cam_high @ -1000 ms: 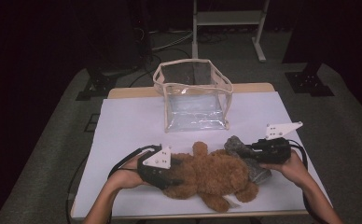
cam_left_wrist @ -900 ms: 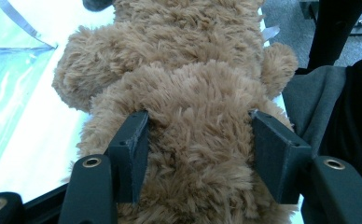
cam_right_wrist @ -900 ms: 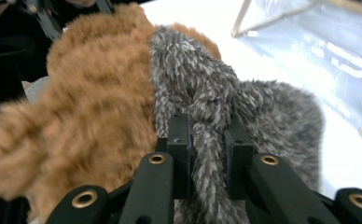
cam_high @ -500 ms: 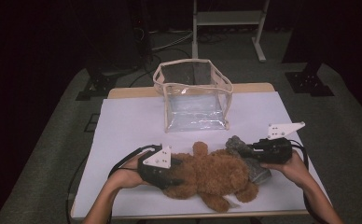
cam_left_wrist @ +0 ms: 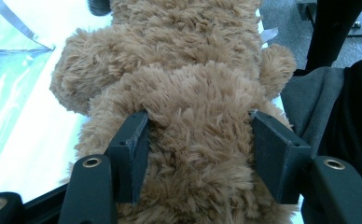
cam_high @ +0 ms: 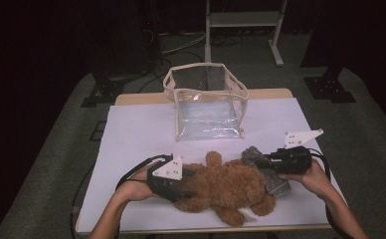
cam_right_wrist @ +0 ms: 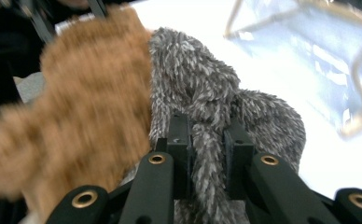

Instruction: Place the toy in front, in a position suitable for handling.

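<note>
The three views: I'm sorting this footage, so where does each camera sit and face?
High view: above the table's near edge, looking forward and down; both forearms, left gripper, right gripper.
Left gripper view: along its jaws, clamped on the brown plush teddy bear.
Right gripper view: along its jaws, pinching the grey fuzzy cloth.
All share the bear.

It looked like a dark recording studio: black curtains [cam_high: 56, 40], grey carpet [cam_high: 370, 129], stand feet [cam_high: 330, 89] at two o'clock
</note>
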Tool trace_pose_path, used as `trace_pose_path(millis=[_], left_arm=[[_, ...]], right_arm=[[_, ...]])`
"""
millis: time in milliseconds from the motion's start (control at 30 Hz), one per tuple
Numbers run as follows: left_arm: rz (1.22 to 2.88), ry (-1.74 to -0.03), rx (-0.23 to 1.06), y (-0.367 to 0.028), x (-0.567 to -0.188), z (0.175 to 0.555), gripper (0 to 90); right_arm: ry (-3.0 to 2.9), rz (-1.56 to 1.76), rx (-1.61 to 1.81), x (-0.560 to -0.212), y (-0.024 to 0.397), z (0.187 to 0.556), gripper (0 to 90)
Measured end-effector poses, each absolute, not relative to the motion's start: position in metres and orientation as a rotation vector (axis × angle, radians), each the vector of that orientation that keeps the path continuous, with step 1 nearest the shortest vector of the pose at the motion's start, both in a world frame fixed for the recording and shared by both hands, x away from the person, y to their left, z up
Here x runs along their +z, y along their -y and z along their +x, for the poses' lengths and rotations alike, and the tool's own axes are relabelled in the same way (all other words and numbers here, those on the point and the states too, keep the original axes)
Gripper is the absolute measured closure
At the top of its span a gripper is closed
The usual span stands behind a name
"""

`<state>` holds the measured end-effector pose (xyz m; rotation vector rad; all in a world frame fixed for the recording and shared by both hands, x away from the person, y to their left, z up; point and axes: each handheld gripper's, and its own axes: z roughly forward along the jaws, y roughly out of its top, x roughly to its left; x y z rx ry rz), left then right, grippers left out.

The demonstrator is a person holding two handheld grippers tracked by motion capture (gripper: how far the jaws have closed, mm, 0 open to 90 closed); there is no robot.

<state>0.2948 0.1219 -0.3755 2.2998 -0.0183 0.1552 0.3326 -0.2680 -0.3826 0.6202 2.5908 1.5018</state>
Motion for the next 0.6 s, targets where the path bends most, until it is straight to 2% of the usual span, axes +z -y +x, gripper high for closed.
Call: trace_pose_path(millis=[333, 467, 600], left_arm=[[2.299, 0.022, 0.167, -0.122, -0.375, 0.293, 40.3], [2.298, 0.021, 0.185, -0.122, -0.374, 0.292, 39.2], [2.268, 0.008, 0.198, -0.131, -0.367, 0.290, 38.8]], right_arm=[[-2.672, 0.327, 1.488, -0.341, 0.202, 0.327, 75.7], [-2.734, 0.256, 1.399, -0.341, 0.184, 0.318, 75.7], [-2.757, 0.280, 1.334, -0.351, 0.186, 0.318, 76.5]])
